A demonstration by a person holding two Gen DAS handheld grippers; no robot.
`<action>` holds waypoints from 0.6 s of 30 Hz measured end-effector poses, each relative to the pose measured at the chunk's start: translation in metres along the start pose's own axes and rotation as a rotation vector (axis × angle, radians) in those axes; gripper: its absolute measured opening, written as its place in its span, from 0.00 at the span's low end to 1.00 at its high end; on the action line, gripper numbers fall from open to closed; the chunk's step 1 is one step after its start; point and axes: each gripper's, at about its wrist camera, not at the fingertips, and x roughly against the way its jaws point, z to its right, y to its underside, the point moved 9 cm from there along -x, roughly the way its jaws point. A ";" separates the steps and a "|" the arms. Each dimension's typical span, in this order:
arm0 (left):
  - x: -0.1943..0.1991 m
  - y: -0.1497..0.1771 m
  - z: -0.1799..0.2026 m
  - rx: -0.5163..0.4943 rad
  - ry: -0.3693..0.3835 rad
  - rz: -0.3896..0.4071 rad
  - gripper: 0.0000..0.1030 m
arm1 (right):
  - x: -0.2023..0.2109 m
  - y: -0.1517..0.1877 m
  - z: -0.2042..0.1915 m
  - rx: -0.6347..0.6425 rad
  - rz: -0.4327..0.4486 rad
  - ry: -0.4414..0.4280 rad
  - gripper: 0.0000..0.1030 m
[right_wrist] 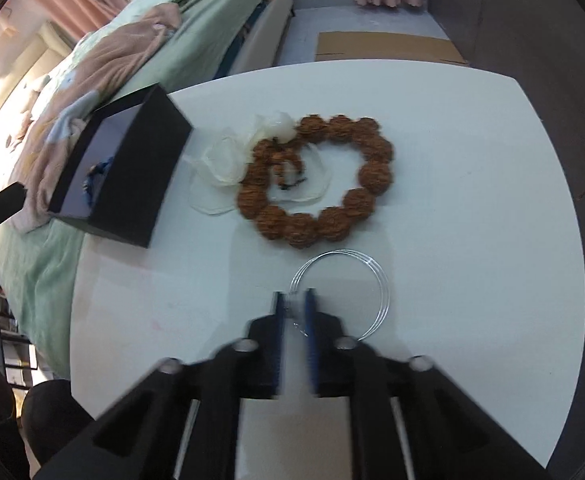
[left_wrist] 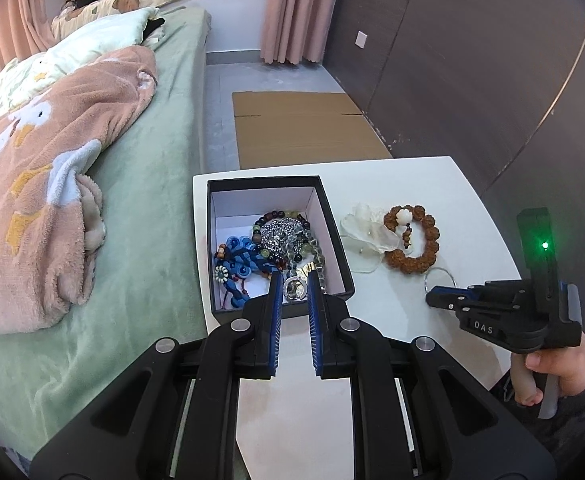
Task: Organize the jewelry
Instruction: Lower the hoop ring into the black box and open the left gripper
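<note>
Green bed [left_wrist: 160,168], pink curtains [left_wrist: 292,8], dark wall [left_wrist: 472,60], perhaps panelled

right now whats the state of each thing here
black box: open, no lid, jewelry piled inside
brown bead bracelet: flat on the table, outside box
clear wire hoop: flat on the table
left gripper: open, around a silver ring over the box
right gripper: open, straddling the hoop's edge

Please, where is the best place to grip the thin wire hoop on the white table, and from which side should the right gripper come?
Probably grip the thin wire hoop at its near-left arc, coming low from the near table edge. It lies flat apart from the brown bead bracelet, and the right gripper already straddles that arc, fingers apart.
</note>
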 end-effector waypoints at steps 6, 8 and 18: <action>-0.007 -0.008 0.003 0.009 0.027 -0.006 0.13 | 0.015 -0.004 -0.002 -0.030 0.047 -0.058 0.02; -0.013 -0.011 0.004 0.018 0.036 -0.014 0.13 | 0.023 -0.010 -0.005 -0.037 0.071 -0.087 0.02; -0.011 -0.028 -0.027 0.105 0.006 0.041 0.50 | 0.063 -0.052 -0.057 0.016 0.174 -0.223 0.01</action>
